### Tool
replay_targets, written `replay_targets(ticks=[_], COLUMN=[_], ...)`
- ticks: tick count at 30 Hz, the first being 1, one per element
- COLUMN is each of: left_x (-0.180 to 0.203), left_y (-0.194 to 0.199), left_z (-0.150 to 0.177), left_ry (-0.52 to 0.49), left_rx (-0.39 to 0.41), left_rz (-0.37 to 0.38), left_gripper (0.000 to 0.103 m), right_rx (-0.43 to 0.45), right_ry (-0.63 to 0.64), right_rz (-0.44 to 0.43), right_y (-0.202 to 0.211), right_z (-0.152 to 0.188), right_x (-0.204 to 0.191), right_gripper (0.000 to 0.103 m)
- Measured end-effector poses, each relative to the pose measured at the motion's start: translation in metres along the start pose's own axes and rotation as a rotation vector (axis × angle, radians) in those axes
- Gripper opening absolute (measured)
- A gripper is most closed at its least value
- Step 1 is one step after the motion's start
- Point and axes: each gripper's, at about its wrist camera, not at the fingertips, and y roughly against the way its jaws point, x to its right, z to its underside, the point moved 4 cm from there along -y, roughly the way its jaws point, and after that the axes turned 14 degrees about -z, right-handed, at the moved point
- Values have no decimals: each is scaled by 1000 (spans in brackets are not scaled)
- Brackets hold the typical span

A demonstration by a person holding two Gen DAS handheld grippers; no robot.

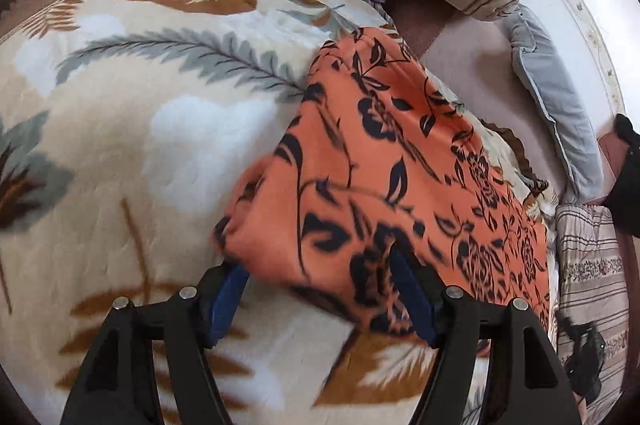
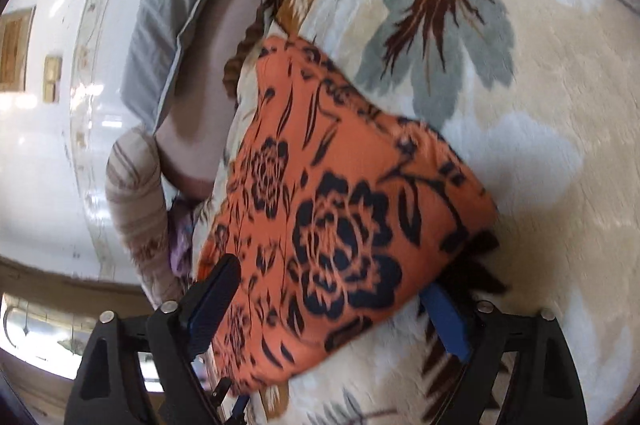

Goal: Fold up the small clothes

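Left wrist: orange garment (folded) lies between both grippers' spread jaws, on blanket.

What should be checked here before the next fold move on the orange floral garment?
1. Orange floral garment lies on the leaf-print blanket: ok.
2. Left tool open, near edge of the garment between its fingers: ok.
3. Right tool open, straddling the garment's near corner: ok.
4. Pads pressing on the cloth: not ok, none seen clamping.
5. Garment already folded flat, layers aligned: cannot tell, pictures are blurred.
6. Free blanket beside the garment for the fold: ok in the left wrist view.
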Motion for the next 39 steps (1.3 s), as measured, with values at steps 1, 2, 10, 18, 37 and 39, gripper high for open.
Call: replay_targets(ticks=[1,2,10,18,37,39], left_x=[1,0,8,6,-99,-91], left_y=[-4,-6,10,128,147,148], left_z=[-2,-5,-23,-17,107,99], left_ry=[0,0,-45,-57,-135,-176], left_rx=[-1,1,5,155,120,127], left_rz=[-8,-26,-51,22,-113,-96], left_gripper=[65,56,11,11,55,55], right_rx=[-5,-12,-51,-21,10,-18], right_ry=[4,4,155,284,268,334], right_rz=[9,25,88,-8,177,142], right_y=[-5,-8,-19,49,213,208], right_z=[-3,-6,-19,-8,61,53], right_x=[1,3,-22,-111,-2,-23], right_gripper=[51,39,9,8,73,73])
